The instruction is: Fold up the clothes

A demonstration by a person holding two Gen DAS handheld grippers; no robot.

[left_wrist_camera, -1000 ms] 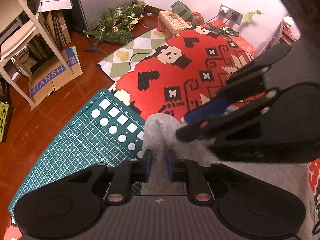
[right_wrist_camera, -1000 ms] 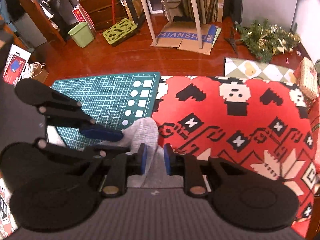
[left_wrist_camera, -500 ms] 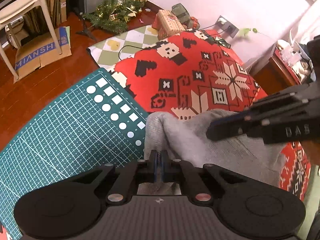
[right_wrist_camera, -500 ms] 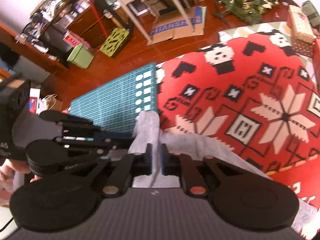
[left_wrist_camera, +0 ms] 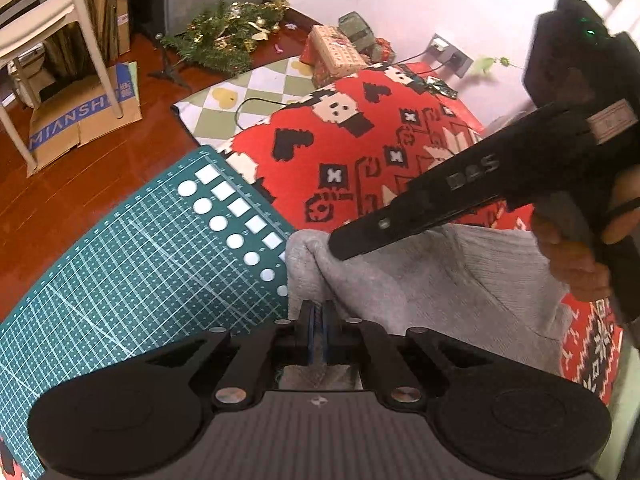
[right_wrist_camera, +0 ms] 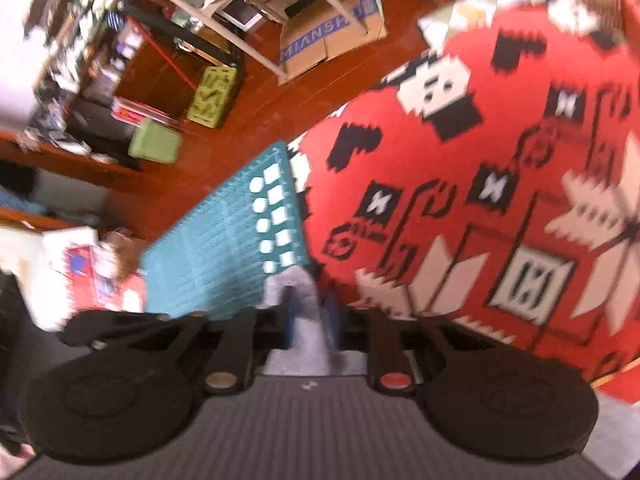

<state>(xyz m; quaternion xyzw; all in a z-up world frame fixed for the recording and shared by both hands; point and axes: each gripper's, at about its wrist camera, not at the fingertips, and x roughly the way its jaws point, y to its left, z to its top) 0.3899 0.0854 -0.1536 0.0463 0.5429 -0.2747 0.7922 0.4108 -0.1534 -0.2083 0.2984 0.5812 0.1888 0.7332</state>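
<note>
- The red woven blanket with black and cream pixel motifs [left_wrist_camera: 360, 152] covers the work surface, and a dark green gridded cutting mat [left_wrist_camera: 132, 264] overlaps its left edge.
- The soft grey knitted garment [left_wrist_camera: 440, 292] lies bunched across the seam of the two, its bulk on the blanket and its rounded near-left corner just over the mat's row of white circles and squares.
- As far as it shows, its long axis runs from that corner off to the right, toward the person's hand [left_wrist_camera: 576, 264].
- The right gripper [right_wrist_camera: 310, 316] reaches in from the right, slanting down over the cloth to the same corner; its blue pads [right_wrist_camera: 289, 312] stand a little apart with a raised ridge of grey fabric between them. The right wrist view is blurred, so how tight the hold is I cannot tell.
- The left gripper [left_wrist_camera: 319, 330] is pressed together on a thin pinch of the garment's near edge.
- Both grippers hold close together at one end, with the free length trailing right; my judgement is that any fold turns on carrying this end along that axis.
</note>
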